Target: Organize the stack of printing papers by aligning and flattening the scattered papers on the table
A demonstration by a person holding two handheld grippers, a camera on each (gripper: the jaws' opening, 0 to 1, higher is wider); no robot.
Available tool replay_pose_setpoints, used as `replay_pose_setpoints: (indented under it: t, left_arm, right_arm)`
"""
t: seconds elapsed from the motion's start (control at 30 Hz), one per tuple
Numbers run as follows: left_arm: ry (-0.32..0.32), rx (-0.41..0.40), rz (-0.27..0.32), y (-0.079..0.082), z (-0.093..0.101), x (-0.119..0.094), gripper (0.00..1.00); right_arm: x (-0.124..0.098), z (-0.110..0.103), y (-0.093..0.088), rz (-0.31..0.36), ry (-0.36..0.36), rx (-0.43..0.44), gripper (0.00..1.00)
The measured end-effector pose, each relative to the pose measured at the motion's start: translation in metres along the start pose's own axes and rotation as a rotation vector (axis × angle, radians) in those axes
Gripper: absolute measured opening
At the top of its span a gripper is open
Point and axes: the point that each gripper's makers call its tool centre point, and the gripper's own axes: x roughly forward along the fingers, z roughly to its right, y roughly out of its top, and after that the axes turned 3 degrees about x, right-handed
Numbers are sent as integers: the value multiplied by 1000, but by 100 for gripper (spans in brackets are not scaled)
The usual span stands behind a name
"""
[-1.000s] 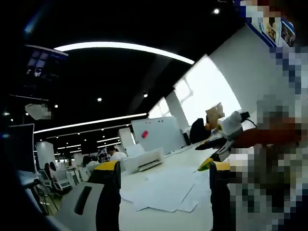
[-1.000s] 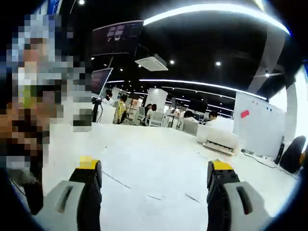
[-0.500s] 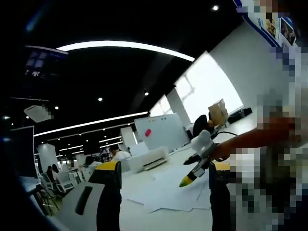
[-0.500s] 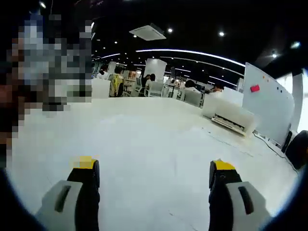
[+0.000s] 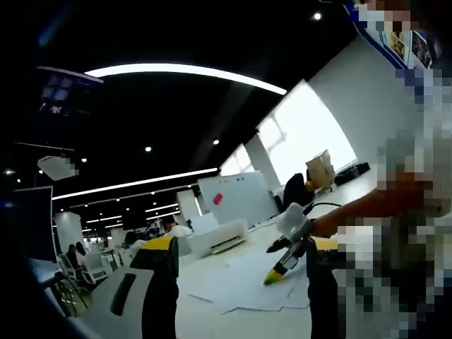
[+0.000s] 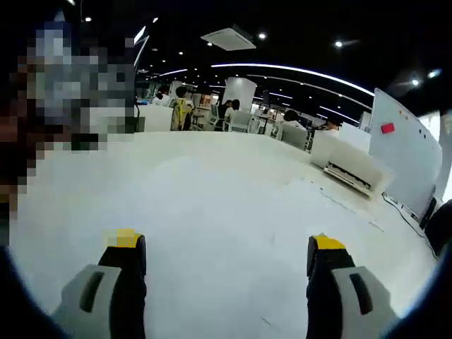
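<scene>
Left gripper held wide open, nothing between jaws; scattered papers lying just ahead on the white table, fanned out toward the far right. Right gripper nearer, yellow tip hovering over the sheets; in its own view likewise spread, empty. Beyond: printer, whiteboard. No obstruction.
</scene>
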Motion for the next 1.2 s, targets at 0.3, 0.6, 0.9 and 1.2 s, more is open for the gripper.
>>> replay_pose_setpoints:
  t: [0.3, 0.6, 0.9, 1.2]
  left_arm:
    - [4, 1, 16, 6, -3, -2, 77]
    - [19, -7, 41, 11, -11, -4, 77]
    - [33, -2, 42, 11, -18, -14, 77]
    - [47, 0, 59, 15, -24, -19, 77]
  right_arm:
    - [-2, -1, 5, -8, 17, -51, 90]
    - [-8, 3, 27, -11, 0, -144, 90]
    - [12, -6, 7, -51, 96, -36, 90]
    - [8, -11, 2, -38, 117, 49, 90]
